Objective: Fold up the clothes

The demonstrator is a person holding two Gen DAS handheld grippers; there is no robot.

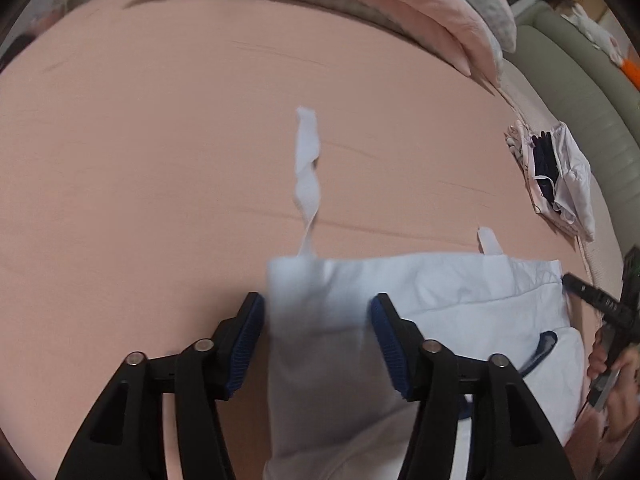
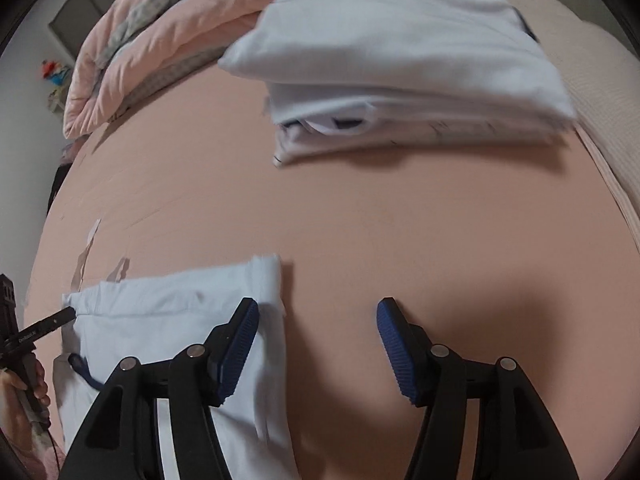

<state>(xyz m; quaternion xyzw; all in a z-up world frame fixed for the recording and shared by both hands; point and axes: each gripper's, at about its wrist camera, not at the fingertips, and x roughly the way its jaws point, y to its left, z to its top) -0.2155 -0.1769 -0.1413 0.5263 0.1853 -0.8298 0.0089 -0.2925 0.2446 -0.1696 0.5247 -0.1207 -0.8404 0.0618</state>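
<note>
While the pale blue garment [image 1: 400, 320] lies flat on the pink bedsheet [image 1: 160, 140], folded into a rough rectangle, it fills the lower middle of the left wrist view from about 6 o'clock out toward 3 o'clock; in the right wrist view it sits at about 8 o'clock [image 2: 168, 320]. Its cloth is light and slightly creased, a dark blue trim [image 1: 544, 346] curves along one edge, and two white ties run off its far edge, a long twisted tie [image 1: 307, 168] toward 12 o'clock and a short tie [image 1: 489, 240] toward 2 o'clock. The left gripper [image 1: 316, 340] stands with its jaws well apart, a blurred fold of the garment between the blue pads, neither pad pressing on it. The right gripper [image 2: 318, 344] is likewise spread wide, its left pad over the garment's edge, bare sheet between the pads, gripping nothing. At 12 to 1 o'clock in the right wrist view rests a stack of folded clothes [image 2: 400, 48], white and pale blue, well apart from the garment. A pink quilt [image 2: 132, 60] is bunched at 10 o'clock. In the left wrist view a small heap of clothes [image 1: 560, 176] lies at 2 o'clock near the bed's edge.
</note>
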